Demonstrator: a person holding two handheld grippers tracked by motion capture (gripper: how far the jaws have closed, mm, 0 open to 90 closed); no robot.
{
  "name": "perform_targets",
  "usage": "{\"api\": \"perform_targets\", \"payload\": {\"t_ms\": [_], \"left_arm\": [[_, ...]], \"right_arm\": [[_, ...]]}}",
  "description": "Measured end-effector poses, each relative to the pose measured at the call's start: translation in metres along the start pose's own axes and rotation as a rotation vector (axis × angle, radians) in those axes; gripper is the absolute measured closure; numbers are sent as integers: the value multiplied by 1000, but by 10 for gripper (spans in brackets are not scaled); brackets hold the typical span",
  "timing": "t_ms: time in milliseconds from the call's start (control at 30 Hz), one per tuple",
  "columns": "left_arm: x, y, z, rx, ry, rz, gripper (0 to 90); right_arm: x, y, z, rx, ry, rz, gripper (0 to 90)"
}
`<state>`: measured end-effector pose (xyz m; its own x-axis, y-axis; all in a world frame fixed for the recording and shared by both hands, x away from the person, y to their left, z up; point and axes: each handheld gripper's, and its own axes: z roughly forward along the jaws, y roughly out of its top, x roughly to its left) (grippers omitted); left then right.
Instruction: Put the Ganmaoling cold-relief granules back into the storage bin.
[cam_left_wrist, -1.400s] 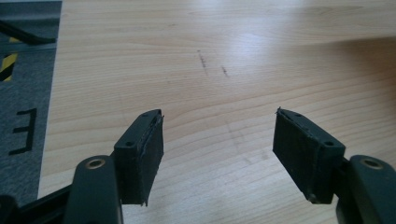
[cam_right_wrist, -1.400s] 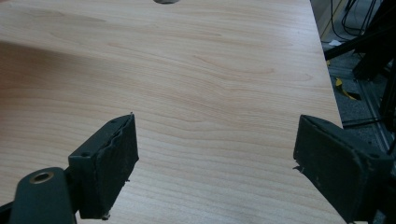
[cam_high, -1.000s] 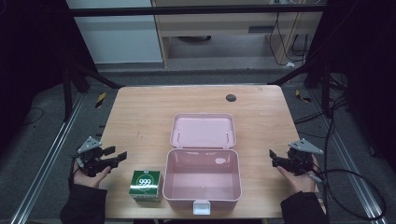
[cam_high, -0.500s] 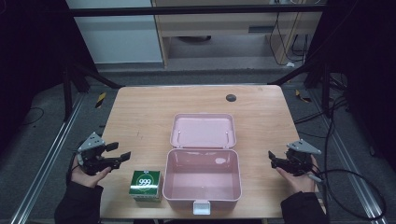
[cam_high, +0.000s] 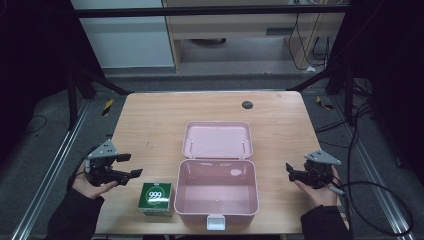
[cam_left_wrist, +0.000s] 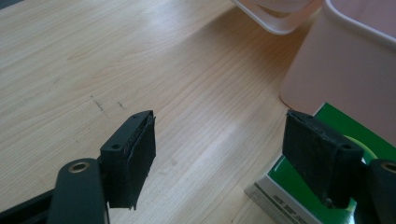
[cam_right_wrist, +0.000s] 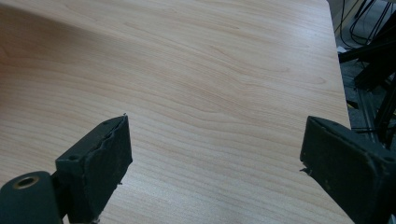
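Observation:
A pink plastic case (cam_high: 216, 192) lies open in the middle of the wooden table, with its lid (cam_high: 217, 140) laid flat behind it. Just left of the case's front stands a green box marked 999 (cam_high: 156, 198). My left gripper (cam_high: 127, 167) hovers left of the green box and points toward it. Its jaws have just been opening and nothing is between them. In the left gripper view the gripper (cam_left_wrist: 219, 158) frames bare wood, with the green box (cam_left_wrist: 366, 133) and the case wall (cam_left_wrist: 345, 60) at the right. My right gripper (cam_high: 291, 171) stands open right of the case, over bare table (cam_right_wrist: 215, 163).
A small dark round spot (cam_high: 247, 105) sits near the table's far edge. Cables (cam_high: 370, 200) trail off the right side of the table. Metal frame rails (cam_high: 45, 180) run along both sides of it. Bare wood lies behind the lid and on either side of the case.
The left gripper's jaws have spread apart and the hand has lifted a little. The right gripper, the case and the green box have stayed put.

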<state>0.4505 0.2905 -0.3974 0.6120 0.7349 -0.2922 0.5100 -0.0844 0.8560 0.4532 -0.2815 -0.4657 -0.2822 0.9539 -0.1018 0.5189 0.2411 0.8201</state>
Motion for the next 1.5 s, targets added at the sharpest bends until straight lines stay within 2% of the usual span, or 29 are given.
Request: {"api": "perform_targets", "payload": {"t_ms": [133,333,633,1267,1500], "left_arm": [[-6,5,-2,24,-40,9,227],[-17,9,-2,61,-70,29,206],[-33,7,3,91,-114,49,168],[-63,-10,14,147,-172,62,119],[-73,-17,21,171,-190,53,110]], "right_arm": [[0,0,1,2,-3,-8,82],[0,0,1,6,0,-10,71],[0,0,1,6,2,-21,60],[3,-2,4,21,-1,-57,44],[4,-3,5,25,2,-69,39]]}}
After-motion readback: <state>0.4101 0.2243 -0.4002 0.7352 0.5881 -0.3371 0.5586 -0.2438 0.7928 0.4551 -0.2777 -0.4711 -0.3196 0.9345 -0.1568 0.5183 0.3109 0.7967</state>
